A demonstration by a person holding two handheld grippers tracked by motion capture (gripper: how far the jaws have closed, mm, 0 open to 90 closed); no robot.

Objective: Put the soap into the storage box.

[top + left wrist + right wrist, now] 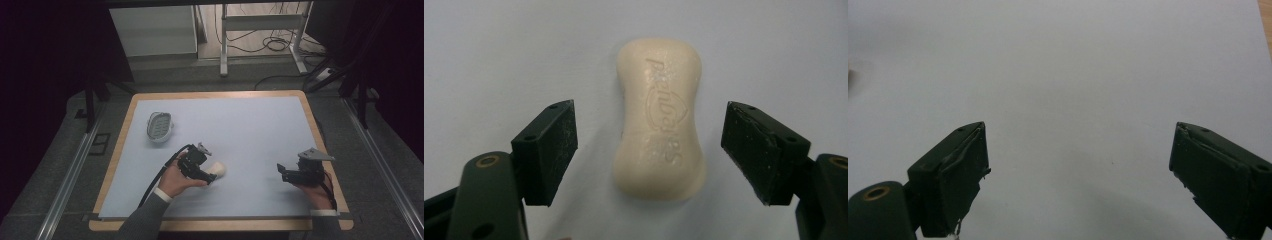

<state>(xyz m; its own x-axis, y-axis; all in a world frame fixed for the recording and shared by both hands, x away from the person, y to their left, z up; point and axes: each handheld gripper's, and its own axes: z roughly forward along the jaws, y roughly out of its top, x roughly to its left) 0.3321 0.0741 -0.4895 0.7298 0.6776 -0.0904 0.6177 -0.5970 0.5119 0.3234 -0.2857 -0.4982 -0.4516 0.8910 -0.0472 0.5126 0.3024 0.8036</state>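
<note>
we are logging: counter (pixel 260 130), pale blue sheet covering it. soap dish (pixel 159 126) sitting far left. left hand-held gripper (pixel 649 145), jaws spread apart, straddling the cream soap bar (pixel 659 120) lying flat near centre, not touching. right hand-held gripper (pixel 1078 170) hovering, jaws gaping wide.

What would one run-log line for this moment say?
left gripper: open, astride soap bar | right gripper: open, idle | soap dish: empty

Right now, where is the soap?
In the high view the soap lies on the mat, left of centre, between the open left tool's jaws.
</note>
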